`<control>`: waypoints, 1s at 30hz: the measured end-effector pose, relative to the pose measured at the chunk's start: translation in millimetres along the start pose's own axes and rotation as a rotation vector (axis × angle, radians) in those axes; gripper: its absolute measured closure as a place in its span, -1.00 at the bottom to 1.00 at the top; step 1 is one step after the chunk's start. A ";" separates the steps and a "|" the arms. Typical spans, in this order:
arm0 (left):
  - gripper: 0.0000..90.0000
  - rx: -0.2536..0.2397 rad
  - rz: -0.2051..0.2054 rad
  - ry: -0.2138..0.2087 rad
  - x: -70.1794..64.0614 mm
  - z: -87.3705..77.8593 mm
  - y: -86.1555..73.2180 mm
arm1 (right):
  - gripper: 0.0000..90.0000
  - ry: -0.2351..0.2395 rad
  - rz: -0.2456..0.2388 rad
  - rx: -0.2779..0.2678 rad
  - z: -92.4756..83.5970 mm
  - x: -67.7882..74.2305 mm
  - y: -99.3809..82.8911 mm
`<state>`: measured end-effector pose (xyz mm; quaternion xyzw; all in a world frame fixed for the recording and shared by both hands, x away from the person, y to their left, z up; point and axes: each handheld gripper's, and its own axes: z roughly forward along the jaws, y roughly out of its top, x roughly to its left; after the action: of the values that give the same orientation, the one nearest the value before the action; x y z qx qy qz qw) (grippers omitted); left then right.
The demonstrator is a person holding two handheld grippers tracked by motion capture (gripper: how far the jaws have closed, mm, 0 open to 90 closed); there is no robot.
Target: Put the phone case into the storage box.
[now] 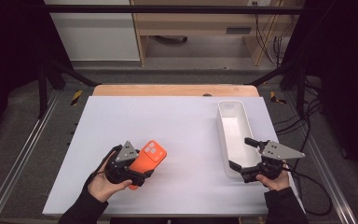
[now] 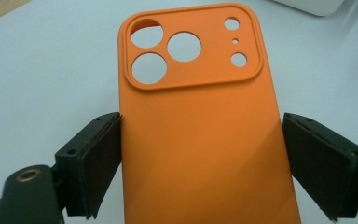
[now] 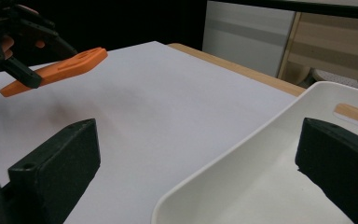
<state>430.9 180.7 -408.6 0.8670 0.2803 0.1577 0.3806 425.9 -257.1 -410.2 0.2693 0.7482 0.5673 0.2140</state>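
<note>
I have the orange silicone phone case (image 2: pixel 200 140) pinched across its long sides in the left gripper (image 1: pixel 137 177), lifted just above the white table (image 1: pixel 186 121). It looks light, soft and bendy, so I grip mid-body. The right gripper (image 1: pixel 242 156) hangs spread over the near end of the white plastic bin (image 1: pixel 233 122).

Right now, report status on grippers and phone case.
Left gripper shut on orange phone case, case lifted off table. Right gripper open, straddling white bin's near wall. Nothing between case and bin.
</note>
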 end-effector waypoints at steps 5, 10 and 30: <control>-0.70 -0.004 0.016 -0.013 -3.9 0.5 2.2 | -0.99 0.019 -0.017 0.013 5.2 5.5 2.2; -0.70 -0.009 0.028 -0.019 -7.8 0.9 4.3 | -0.99 0.035 -0.035 0.021 11.4 11.2 4.0; -0.70 -0.012 0.129 -0.057 -24.9 3.7 15.8 | -0.99 0.098 -0.112 0.076 29.9 31.2 9.3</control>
<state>418.7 154.8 -400.7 0.8851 0.2119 0.1587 0.3828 422.3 -213.0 -409.6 0.2070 0.7927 0.5382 0.1980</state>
